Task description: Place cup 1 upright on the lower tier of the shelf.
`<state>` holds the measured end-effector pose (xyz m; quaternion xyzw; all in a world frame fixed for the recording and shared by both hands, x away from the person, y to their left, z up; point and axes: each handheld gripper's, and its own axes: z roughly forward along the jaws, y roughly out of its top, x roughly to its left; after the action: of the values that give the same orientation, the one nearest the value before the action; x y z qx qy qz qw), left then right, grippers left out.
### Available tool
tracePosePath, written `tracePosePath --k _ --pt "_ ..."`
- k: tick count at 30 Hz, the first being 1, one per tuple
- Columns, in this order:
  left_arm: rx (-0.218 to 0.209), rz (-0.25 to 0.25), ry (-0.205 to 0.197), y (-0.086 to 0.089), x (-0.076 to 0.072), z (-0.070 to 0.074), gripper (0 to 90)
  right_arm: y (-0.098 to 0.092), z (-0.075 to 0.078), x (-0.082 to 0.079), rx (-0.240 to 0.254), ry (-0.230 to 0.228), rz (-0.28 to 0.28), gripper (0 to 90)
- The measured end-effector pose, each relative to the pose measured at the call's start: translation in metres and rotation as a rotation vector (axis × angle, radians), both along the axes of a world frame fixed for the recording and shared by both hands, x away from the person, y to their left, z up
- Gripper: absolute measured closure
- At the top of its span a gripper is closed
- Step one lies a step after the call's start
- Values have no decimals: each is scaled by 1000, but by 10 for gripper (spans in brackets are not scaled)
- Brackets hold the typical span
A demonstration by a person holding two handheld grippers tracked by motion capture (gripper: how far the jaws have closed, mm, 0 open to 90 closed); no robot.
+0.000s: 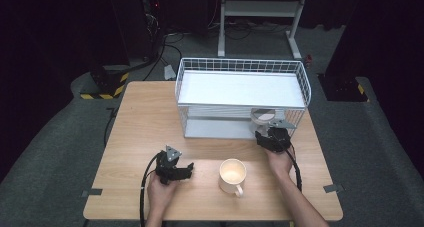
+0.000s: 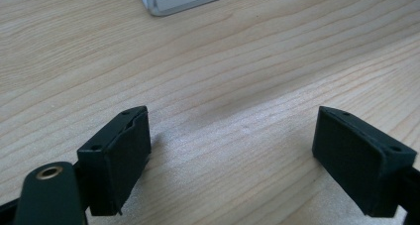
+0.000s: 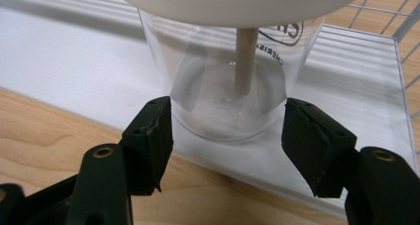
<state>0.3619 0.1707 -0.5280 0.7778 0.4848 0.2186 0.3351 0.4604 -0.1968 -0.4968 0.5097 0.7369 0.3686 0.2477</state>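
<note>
High view: we see the right gripper (image 1: 265,135) at the open front of a white wire rack (image 1: 305,84) that stands at the far side of the wooden table (image 1: 145,117). It reaches for a clear glass (image 1: 262,118) standing on the rack's lower shelf, at its right end. In the right gripper view we see the glass (image 3: 228,91) upright on the white shelf (image 3: 64,66), a wooden stick (image 3: 245,61) standing inside it. Our right jaws flank its base, one on each side; we cannot tell whether the pads press it yet.

The left gripper (image 1: 186,171) rests low over the table near our edge, its jaws spread with only bare wood between them. A cream mug (image 1: 232,176) stands upright between our two hands, its handle turned toward us.
</note>
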Motion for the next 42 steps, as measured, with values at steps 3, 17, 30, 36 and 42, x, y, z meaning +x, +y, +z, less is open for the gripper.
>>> tracePosePath --k 3,17,30,36,42 --pt "-1 0 1 0 0 0 155 1 -2 3 8 1 -11 388" --pt "0 0 0 0 0 0 155 1 -5 20 32 17 -50 414" --pt "0 -1 0 0 0 0 155 0 -5 32 35 25 -68 449" --pt "3 -2 -1 0 0 0 155 -1 -9 34 35 40 -72 461" --pt "3 -2 -1 0 0 0 155 -5 -7 34 48 29 -47 434"
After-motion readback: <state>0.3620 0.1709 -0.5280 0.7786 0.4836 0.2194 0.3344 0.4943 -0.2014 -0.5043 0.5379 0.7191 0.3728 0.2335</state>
